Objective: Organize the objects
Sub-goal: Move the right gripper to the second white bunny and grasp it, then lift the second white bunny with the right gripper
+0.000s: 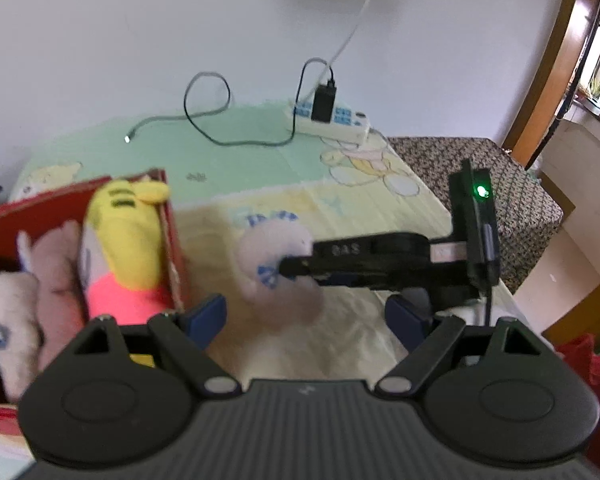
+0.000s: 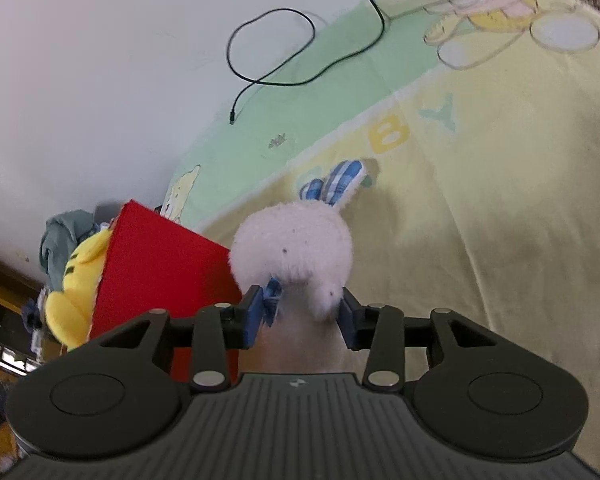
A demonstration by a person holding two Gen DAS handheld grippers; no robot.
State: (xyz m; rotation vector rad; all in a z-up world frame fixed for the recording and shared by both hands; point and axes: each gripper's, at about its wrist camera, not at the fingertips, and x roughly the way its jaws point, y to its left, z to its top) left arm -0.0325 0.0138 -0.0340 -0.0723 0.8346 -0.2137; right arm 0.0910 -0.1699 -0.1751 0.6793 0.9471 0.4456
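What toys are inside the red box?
In the red box lie a yellow plush with a pink bottom, a pinkish plush and a white one. Anything underneath them is covered.

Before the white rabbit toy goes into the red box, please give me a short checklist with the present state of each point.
1. White rabbit toy sits between the fingers of the right gripper: ok.
2. Grip is firm: cannot tell.
3. Left gripper is empty and open: ok.
4. Red box is within view, left of the rabbit: ok.
5. Free room in the box beside the yellow toy: cannot tell.
6. Black cable lies far from the path: ok.
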